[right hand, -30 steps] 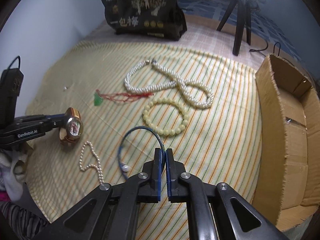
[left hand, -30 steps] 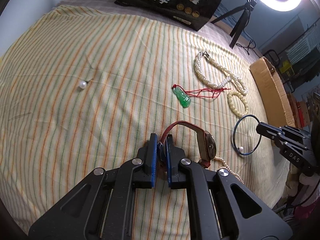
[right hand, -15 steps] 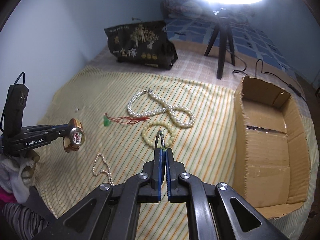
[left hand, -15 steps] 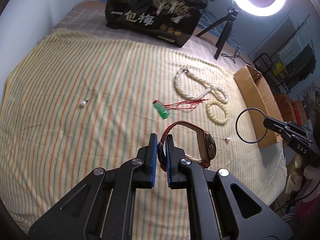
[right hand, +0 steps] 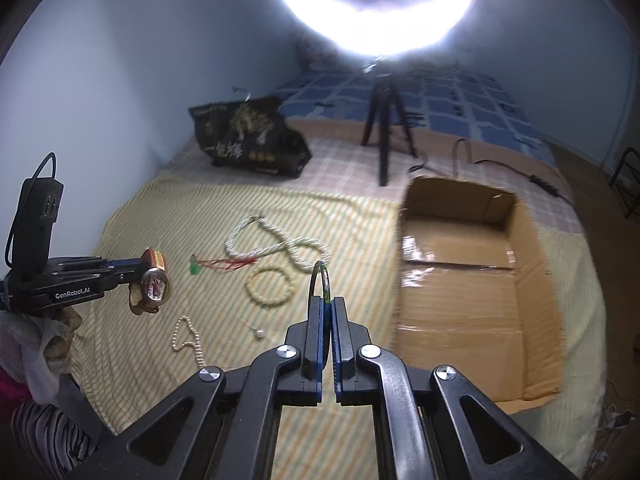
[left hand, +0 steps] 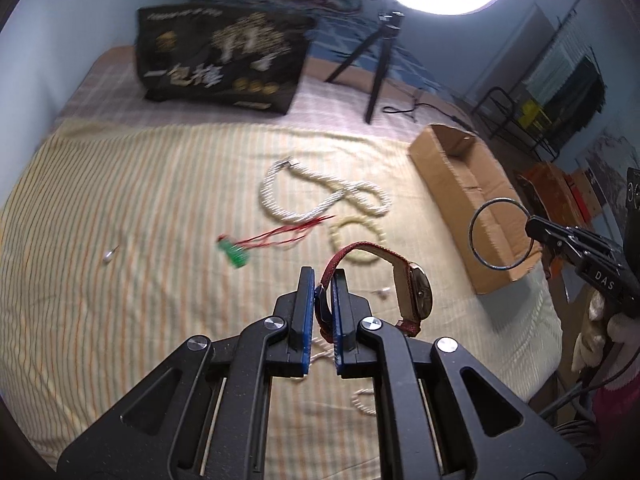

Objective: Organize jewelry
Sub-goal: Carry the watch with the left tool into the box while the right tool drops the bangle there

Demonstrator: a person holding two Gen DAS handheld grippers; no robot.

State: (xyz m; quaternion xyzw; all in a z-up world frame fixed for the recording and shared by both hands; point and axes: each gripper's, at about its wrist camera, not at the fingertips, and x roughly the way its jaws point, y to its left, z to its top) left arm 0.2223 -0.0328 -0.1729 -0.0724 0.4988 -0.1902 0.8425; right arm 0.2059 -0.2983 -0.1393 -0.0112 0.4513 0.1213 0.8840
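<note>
You are mid-carry on a bed (left hand: 120, 208) spread with a striped cloth, both pieces lifted clear of it and the open cardboard box (right hand: 460, 280) on the right side of the bed looking like the drop spot.

Your left gripper (left hand: 320, 304) has its fingers clamped on the red strap of the watch (left hand: 416, 296), which hangs in the air just right of the fingertips. Your right gripper (right hand: 325, 320) has its fingers pressed together on the thin dark bangle (right hand: 320, 280), standing edge-on above the tips in its own view; from the left wrist the ring shows whole in front of the box's near end.

The next move, as I judge it, calls for bringing each piece over the box's opening, lowering it inside the walls, and only then parting the fingers. The bangle is nearer the box, so it likely goes first.

Left on the cloth: the long pearl necklace (left hand: 320, 196), the pale bead bracelet (right hand: 268, 286), the green pendant (left hand: 236, 254) on its red cord, a small pearl strand (right hand: 186, 338) and a loose pearl (left hand: 108, 257).

The small pearl strand is mostly hidden behind your left fingers. The ring light (right hand: 376, 4) washes out the far wall. The bag's print is blurred, and the watch dial cannot be read.
</note>
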